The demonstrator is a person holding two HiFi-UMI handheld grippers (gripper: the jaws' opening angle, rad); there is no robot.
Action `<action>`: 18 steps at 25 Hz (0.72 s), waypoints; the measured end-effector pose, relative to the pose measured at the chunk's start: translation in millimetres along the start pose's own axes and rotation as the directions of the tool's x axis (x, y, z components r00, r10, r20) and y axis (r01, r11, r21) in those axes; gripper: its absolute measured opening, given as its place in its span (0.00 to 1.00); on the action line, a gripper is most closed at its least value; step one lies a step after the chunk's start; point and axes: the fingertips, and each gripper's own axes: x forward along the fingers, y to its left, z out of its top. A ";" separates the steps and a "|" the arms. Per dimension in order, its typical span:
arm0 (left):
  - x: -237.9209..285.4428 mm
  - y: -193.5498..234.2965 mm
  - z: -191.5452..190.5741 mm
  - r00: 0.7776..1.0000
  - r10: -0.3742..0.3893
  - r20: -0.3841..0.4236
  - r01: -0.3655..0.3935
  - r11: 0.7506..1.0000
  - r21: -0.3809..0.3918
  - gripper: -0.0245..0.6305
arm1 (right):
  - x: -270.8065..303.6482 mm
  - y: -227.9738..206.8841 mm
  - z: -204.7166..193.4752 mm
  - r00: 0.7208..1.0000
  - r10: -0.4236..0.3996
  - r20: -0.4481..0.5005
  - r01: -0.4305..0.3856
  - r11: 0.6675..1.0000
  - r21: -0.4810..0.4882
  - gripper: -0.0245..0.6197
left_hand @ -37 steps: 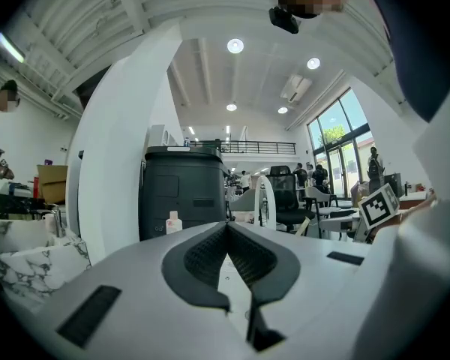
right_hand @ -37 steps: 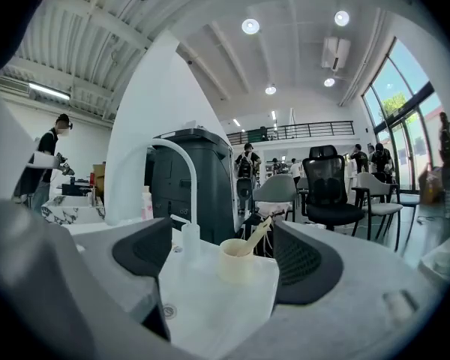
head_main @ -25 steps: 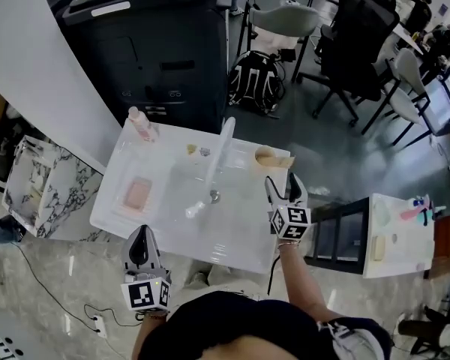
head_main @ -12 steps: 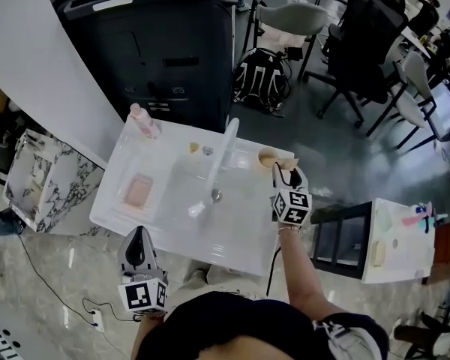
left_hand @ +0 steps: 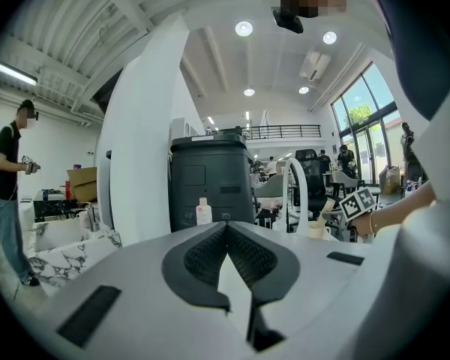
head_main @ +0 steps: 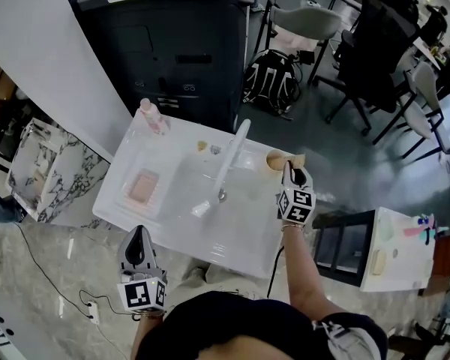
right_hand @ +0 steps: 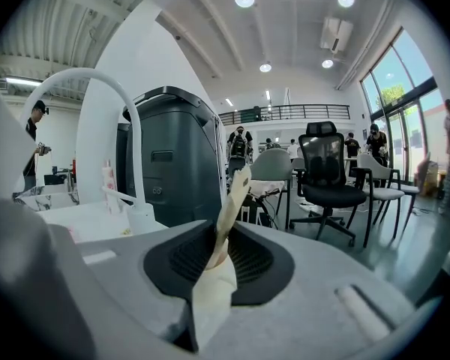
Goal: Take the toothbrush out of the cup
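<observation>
The head view gives the layout. A white tabletop (head_main: 167, 227) holds a sink and a tall white faucet (head_main: 230, 160). At its far right corner stands the cup (head_main: 274, 160), with the toothbrush (head_main: 295, 158) leaning out of it to the right. The right gripper (head_main: 293, 172) sits right at the cup. From this view you cannot tell how its jaws stand.

The right gripper view settles that. The cream toothbrush handle (right_hand: 235, 195) rises tilted between the two dark pads, and the jaws are closing, narrow, with the pads against the handle. The left gripper view shows the same corner from the side. The cup (left_hand: 316, 229) stands upright beside the faucet with the brush still slanting out of it, and the right gripper's marker cube is just beyond. It also shows the left gripper (left_hand: 226, 228) with its tips together and nothing between them.

A second ago the right gripper was nearer the person, short of the cup, with its jaws wide. Since then it has reached the cup and narrowed. The left gripper (head_main: 139, 235) has kept its place off the near edge of the tabletop.

The right forearm stretches forward along the tabletop's right side. Both grippers point nearly level, slightly downward.
</observation>
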 end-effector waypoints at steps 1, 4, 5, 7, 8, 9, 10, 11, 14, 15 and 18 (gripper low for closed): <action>-0.9 0.1 -1.2 1.000 0.002 0.001 -0.002 1.000 -0.002 0.04 | 0.8 0.1 0.3 1.000 0.000 0.001 0.000 1.000 -0.001 0.14; -3.6 1.6 -2.5 1.000 0.007 0.004 -0.007 1.000 -0.005 0.04 | 1.4 2.7 2.9 1.000 0.008 0.006 -0.008 1.000 -0.003 0.12; -3.9 2.2 -1.6 1.000 0.007 0.003 -0.007 1.000 -0.005 0.04 | 1.3 4.4 4.7 1.000 0.013 0.008 -0.013 1.000 -0.005 0.12; -4.2 3.7 -1.0 1.000 0.008 0.001 -0.008 1.000 -0.008 0.04 | 0.9 7.8 8.7 1.000 0.022 0.013 -0.022 1.000 -0.010 0.10; -4.3 4.1 -1.2 1.000 0.008 0.001 -0.008 1.000 -0.010 0.04 | 0.6 9.2 10.3 1.000 0.025 0.017 -0.025 1.000 -0.012 0.10; -4.6 4.1 -1.5 1.000 0.008 0.001 -0.008 1.000 -0.011 0.04 | 0.2 10.0 11.7 0.999 0.027 0.020 -0.027 1.000 -0.013 0.10; -4.9 3.8 -1.8 1.000 0.007 0.001 -0.007 1.000 -0.012 0.04 | -0.4 10.5 12.9 0.999 0.028 0.024 -0.027 1.000 -0.014 0.10; -5.3 3.4 -1.9 1.000 0.004 0.002 -0.004 1.000 -0.012 0.04 | -1.4 10.5 14.2 0.999 0.028 0.027 -0.028 1.000 -0.014 0.10; -6.8 2.7 -1.3 1.000 -0.004 0.006 0.004 1.000 -0.015 0.04 | -7.2 10.7 20.9 0.999 0.030 0.041 -0.030 0.999 -0.014 0.10; -7.4 2.9 -1.6 1.000 -0.007 0.008 0.007 1.000 -0.016 0.04 | -9.7 11.3 24.1 0.998 0.031 0.048 -0.031 0.999 -0.016 0.09; -9.8 2.4 -4.2 1.000 -0.018 0.014 0.018 1.000 -0.020 0.04 | -19.3 13.3 34.5 0.997 0.035 0.075 -0.034 0.999 -0.016 0.09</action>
